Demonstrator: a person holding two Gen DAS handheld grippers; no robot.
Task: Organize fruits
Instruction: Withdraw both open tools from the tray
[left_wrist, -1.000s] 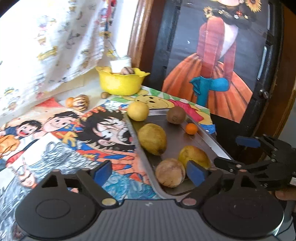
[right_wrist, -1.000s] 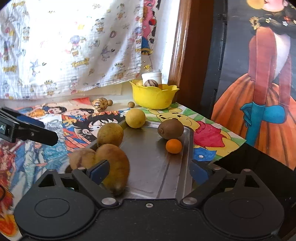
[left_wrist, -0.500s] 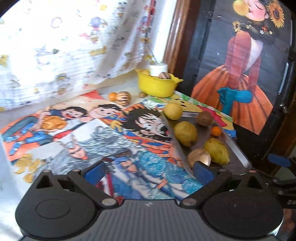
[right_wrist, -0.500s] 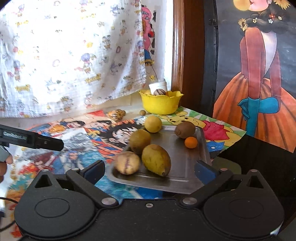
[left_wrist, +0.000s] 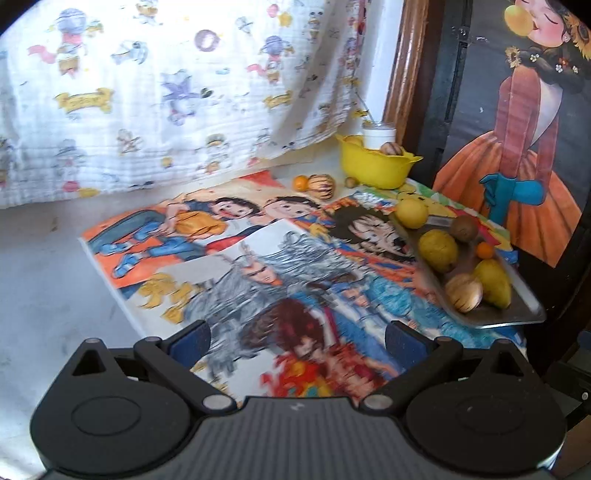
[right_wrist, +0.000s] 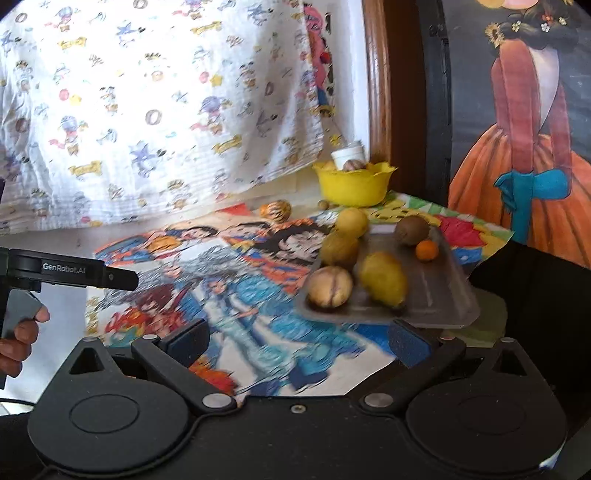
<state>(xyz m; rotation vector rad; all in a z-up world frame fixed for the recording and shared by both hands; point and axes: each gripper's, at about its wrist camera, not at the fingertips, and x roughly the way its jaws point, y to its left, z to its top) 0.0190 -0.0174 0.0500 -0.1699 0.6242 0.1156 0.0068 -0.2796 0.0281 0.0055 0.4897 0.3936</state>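
Both the left gripper (left_wrist: 297, 338) and right gripper (right_wrist: 299, 341) stand wide apart, having just opened, empty. The metal tray (left_wrist: 517, 317) of fruit lies lengthwise toward the yellow bowl (left_wrist: 376, 168); a striped fruit (left_wrist: 322, 185), perhaps a melon, sits beside it.

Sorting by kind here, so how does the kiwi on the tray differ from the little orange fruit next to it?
The kiwi is brown and dull; the small orange fruit is bright orange. The kiwi is clearly bigger and egg-shaped, the small orange fruit rounder. The kiwi lies farther back. Both rest apart on the metal tray, untouched.
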